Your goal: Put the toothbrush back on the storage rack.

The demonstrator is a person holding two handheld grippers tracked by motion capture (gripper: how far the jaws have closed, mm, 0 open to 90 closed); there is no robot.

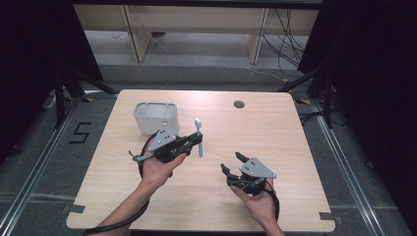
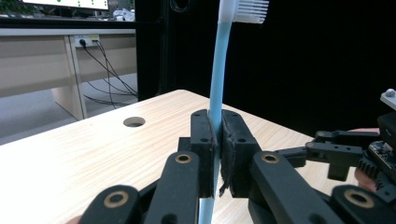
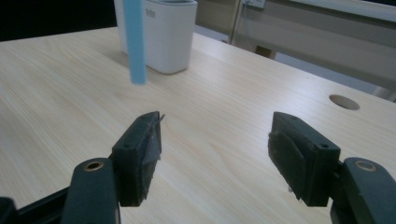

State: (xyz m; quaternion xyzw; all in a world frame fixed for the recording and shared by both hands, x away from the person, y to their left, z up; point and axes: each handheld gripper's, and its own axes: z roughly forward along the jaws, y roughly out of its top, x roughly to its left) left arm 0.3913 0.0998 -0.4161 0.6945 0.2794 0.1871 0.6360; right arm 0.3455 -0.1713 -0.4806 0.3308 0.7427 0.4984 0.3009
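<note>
Dark curtains ring the wooden desk, with a white holder at left. Left tongs clamp the blue toothbrush upright mid-handle, near the holder; right tongs stand open, empty. That narrow grip probably lets the toothbrush pivot and miss the holder.

Table: we record a light wood-grain top with rounded corners, standing on a grey floor between metal rails. We count one round cable hole through the top, near the far edge, beyond and to the right of the left gripper and well apart from the right gripper.

Resting directly on the top, we list one white rectangular container, open-mouthed and upright, just beyond the left gripper on the far left part of the table. In the right gripper view it stands beyond those jaws, to their left.

We note grey tape patches at the near corners.
</note>
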